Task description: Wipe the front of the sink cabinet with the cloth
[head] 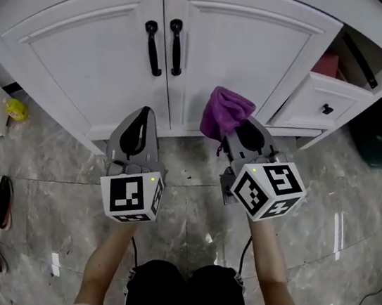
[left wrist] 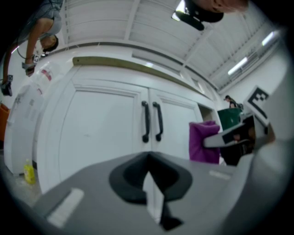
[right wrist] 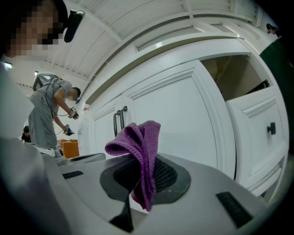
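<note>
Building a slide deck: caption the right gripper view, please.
Right claw shut on a purple cloth, facing the white cabinet door, with an open drawer beside it.

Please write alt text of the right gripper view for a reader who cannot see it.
The right tool is shut on a purple knitted cloth, held before a white sink cabinet door. At right, a white drawer stands open.
</note>
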`<state>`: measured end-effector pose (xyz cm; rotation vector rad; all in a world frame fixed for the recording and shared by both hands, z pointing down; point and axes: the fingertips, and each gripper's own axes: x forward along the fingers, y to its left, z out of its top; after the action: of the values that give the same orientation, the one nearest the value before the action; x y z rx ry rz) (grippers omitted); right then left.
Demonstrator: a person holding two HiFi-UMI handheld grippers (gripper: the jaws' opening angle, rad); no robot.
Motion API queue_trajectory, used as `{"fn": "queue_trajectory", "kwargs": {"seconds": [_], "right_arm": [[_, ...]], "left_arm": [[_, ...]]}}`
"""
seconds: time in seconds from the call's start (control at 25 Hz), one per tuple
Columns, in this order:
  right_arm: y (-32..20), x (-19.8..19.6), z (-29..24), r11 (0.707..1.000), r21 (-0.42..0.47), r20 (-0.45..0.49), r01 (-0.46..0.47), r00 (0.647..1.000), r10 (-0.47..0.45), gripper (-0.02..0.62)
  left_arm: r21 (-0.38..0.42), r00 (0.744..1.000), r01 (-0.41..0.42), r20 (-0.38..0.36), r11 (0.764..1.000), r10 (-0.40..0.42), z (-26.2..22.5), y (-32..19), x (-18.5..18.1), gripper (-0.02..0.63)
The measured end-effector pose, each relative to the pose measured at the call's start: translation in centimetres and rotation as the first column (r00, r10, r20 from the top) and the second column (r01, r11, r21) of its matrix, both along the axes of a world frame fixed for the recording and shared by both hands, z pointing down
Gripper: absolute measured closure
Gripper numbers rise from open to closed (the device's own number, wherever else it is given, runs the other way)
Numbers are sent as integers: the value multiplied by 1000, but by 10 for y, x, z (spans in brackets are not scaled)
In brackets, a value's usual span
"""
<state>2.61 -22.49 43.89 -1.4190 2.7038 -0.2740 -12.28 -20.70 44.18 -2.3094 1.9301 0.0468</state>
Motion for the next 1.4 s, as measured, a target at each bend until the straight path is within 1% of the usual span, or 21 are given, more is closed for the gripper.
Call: {"fn": "queue_trajectory", "kwargs": {"seconds": [0.16, 0.32, 0.4, 0.44, 0.6, 0.76, 0.84, 0.92, 1.0, 1.12, 1.28, 1.4], "right_arm": [[-15, -18, -57, 995, 57, -33, 78, 997, -76, 543], [-27, -43, -120, 982, 110, -57, 154, 987, -148, 543], [-30, -55, -141, 978, 111, -65, 178, 983, -172, 543], [-31, -60, -147, 978, 96, -65, 187, 981, -182, 543], [-36, -70, -156, 979, 3, -25, 202, 979, -202, 543], [-38, -76, -167, 980, -29, -13, 198, 980, -198, 543], [-34, -84, -168, 973, -54, 25, 226, 974, -225, 543], [-28, -90, -171, 965, -59, 54, 255, 966, -252, 543], [-31, -92, -170, 966, -62, 36, 251, 968, -249, 543], [-48, -88, -164, 974, -72, 10, 213, 977, -213, 543], [-53, -87, -166, 981, -29, -54, 191, 980, -193, 543], [-54, -75, -162, 987, -33, -64, 158, 985, -160, 543]], "left_arm": [[38, 1000, -18, 0, 999, 18, -22, -11, 6, 601], [49, 1000, -27, -4, 998, 28, -33, -19, 9, 601], [42, 1000, -18, -16, 999, 19, -37, -22, 5, 601], [35, 1000, -13, -20, 999, 13, -40, -23, 2, 601], [25, 1000, -1, 3, 1000, 1, -68, -16, -12, 601], [57, 1000, 5, -6, 998, -5, -107, -13, -14, 601], [64, 1000, 0, -13, 998, 1, -118, -10, -10, 601], [56, 1000, -6, -23, 998, 7, -123, -6, -3, 601], [43, 999, -8, -34, 999, 9, -125, -4, 2, 601], [29, 999, -7, -31, 1000, 8, -126, -1, 4, 601], [10, 1000, -11, -15, 1000, 11, -122, -2, 5, 601], [3, 1000, -13, -18, 1000, 13, -119, 1, 7, 601]]}}
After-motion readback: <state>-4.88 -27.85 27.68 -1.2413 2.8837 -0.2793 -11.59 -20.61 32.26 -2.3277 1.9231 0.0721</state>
